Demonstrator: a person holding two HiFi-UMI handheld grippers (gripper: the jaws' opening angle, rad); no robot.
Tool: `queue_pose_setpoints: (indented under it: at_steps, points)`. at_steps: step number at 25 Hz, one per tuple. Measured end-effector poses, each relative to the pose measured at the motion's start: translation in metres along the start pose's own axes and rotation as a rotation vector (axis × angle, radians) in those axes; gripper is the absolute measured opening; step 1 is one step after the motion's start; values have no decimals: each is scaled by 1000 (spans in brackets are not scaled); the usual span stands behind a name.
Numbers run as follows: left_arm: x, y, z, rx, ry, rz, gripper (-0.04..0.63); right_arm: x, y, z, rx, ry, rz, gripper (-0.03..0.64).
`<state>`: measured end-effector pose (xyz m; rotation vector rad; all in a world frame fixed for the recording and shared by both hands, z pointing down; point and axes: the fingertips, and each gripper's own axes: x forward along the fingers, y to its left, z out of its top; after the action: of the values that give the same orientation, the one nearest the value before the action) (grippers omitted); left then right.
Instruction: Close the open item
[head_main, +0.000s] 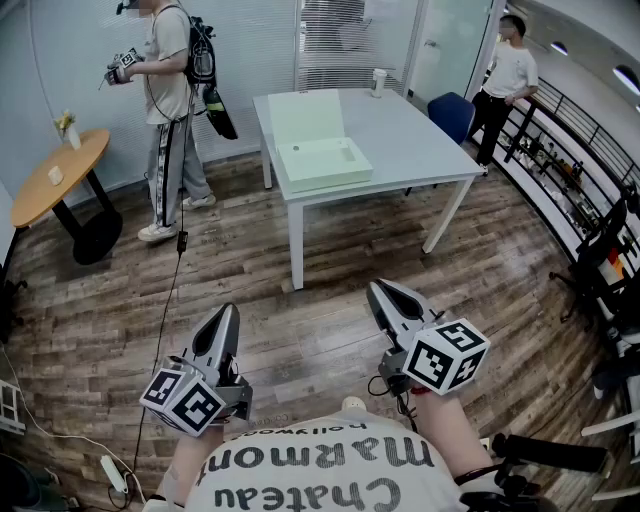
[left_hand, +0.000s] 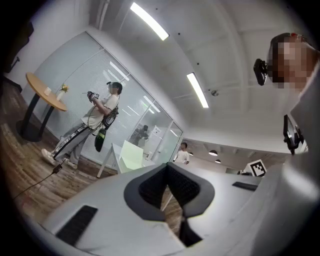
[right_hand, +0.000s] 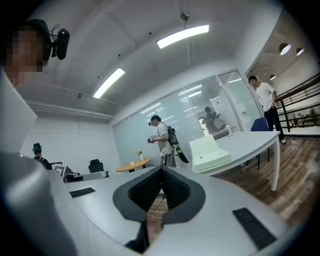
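Observation:
A pale green box (head_main: 318, 158) lies on the grey table (head_main: 420, 140) ahead, its lid (head_main: 306, 116) standing upright at the back. The same box shows small in the right gripper view (right_hand: 209, 156) and in the left gripper view (left_hand: 131, 155). Both grippers are held low near my body, far from the table. My left gripper (head_main: 226, 318) is shut with nothing in it, and its pads (left_hand: 155, 189) meet at the tips. My right gripper (head_main: 384, 292) is shut and empty too, its pads (right_hand: 150, 191) pressed together.
A person with a backpack (head_main: 172, 110) stands left of the table holding grippers. A round wooden table (head_main: 60, 180) is at far left. Another person (head_main: 504, 84) stands by a blue chair (head_main: 452, 114) and railing (head_main: 572, 160). A white cup (head_main: 379, 82) sits on the far table edge. A cable (head_main: 165, 310) runs over the wooden floor.

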<state>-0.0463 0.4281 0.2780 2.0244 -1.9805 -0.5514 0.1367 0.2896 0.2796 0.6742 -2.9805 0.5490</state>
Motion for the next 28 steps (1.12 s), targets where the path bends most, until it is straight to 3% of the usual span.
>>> queue_pose_setpoints:
  at_steps: [11, 16, 20, 25, 28]
  points:
    - [1, 8, 1, 7, -5, 0, -6, 7, -3, -6, -13, 9, -4, 2]
    - [15, 19, -13, -19, 22, -2, -5, 21, -21, -16, 52, 21, -11, 2]
    - [40, 36, -19, -31, 40, 25, -6, 42, -46, -13, 76, 16, -12, 2]
    - [93, 55, -17, -59, 27, 16, -6, 89, -87, -5, 7, 70, 1, 2]
    - [131, 60, -10, -11, 22, 21, -6, 120, -113, 13, -33, 73, 9, 2]
